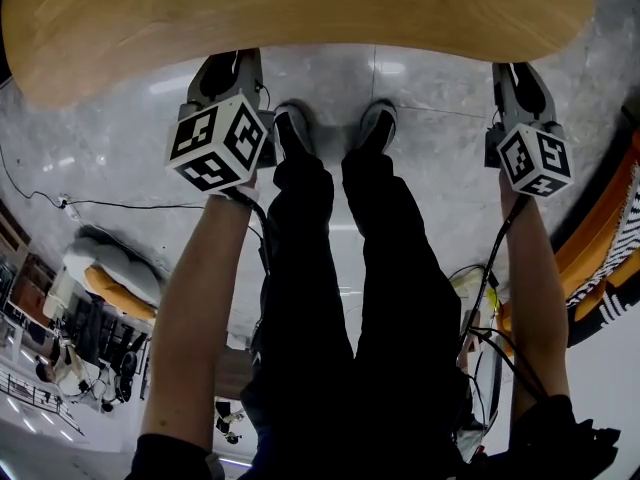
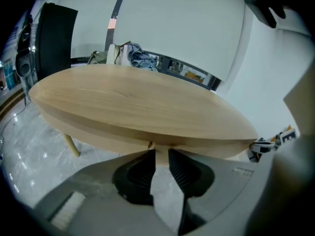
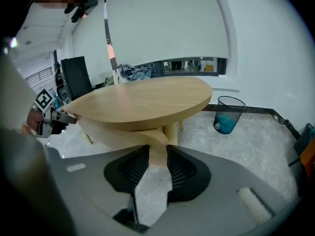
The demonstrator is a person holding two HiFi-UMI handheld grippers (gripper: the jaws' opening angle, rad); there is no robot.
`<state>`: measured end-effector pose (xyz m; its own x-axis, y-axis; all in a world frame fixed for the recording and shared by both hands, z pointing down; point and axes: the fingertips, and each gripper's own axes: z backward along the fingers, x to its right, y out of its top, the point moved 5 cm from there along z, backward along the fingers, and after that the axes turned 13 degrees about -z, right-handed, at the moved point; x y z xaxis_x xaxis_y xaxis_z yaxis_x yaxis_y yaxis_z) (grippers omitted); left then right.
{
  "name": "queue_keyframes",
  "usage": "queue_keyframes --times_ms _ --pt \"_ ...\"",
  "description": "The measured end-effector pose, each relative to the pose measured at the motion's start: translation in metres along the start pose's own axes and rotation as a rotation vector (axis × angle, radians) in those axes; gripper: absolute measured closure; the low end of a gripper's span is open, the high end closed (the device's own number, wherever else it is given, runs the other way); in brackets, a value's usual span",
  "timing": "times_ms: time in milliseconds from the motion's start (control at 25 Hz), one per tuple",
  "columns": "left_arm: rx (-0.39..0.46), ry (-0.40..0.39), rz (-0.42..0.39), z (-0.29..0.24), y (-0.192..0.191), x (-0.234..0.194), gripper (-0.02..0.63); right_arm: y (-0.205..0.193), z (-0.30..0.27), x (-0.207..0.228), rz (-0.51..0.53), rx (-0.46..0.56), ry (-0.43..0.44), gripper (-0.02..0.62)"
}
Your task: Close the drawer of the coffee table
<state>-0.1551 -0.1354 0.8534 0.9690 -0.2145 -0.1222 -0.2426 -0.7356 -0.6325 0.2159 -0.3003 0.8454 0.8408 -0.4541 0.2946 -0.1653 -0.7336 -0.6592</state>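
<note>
Head view first: the oval worktop filled the top of the frame, its near rim curving just above both tools. The left hand-held gripper and the right hand-held gripper ran nose-first under that rim, well apart, with their marker cubes turned up to the camera. Both forearms reached straight up the frame, one on each side of the black trousers. The shoes stood just short of the rim. Marble floor lay open at the left, crossed by a thin cable.

Over to the left gripper view: the worktop's edge swept across mid-frame, and the drawer showed as a pale band right beneath it. At lower centre the jaws pinched that front, wood filling the narrow gap between them. A slim table leg stood at the left with floor all round it.

Right gripper view: the drawer front curled out below the worktop at centre-left, and these jaws gripped it too, pale wood between the ribbed pads. To the right, floor ran clear to a bin near the wall.
</note>
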Motion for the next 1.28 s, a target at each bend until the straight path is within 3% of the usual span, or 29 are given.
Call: queue_keyframes --times_ms 480,640,840,960,1080,1280 --pt "-0.007 0.003 -0.027 0.002 -0.003 0.000 0.511 -0.001 0.000 0.000 -0.014 0.009 -0.004 0.479" --pt "-0.085 0.016 -0.051 0.012 -0.020 -0.003 0.511 -0.002 0.012 -0.002 -0.036 -0.015 -0.011 0.477" --pt "-0.140 -0.004 -0.060 0.070 -0.028 -0.002 0.511 0.004 0.051 -0.031 -0.084 -0.044 -0.009 0.483" --pt "-0.109 -0.062 -0.123 0.117 -0.003 0.015 0.511 0.024 0.086 -0.058 -0.084 -0.026 0.020 0.495" --pt "-0.033 -0.134 -0.237 0.175 0.042 0.042 0.511 0.060 0.131 -0.091 -0.062 0.024 0.073 0.508" --pt "0.187 -0.157 -0.437 0.270 0.147 0.059 0.511 0.150 0.202 -0.156 -0.023 0.189 0.157 0.512"
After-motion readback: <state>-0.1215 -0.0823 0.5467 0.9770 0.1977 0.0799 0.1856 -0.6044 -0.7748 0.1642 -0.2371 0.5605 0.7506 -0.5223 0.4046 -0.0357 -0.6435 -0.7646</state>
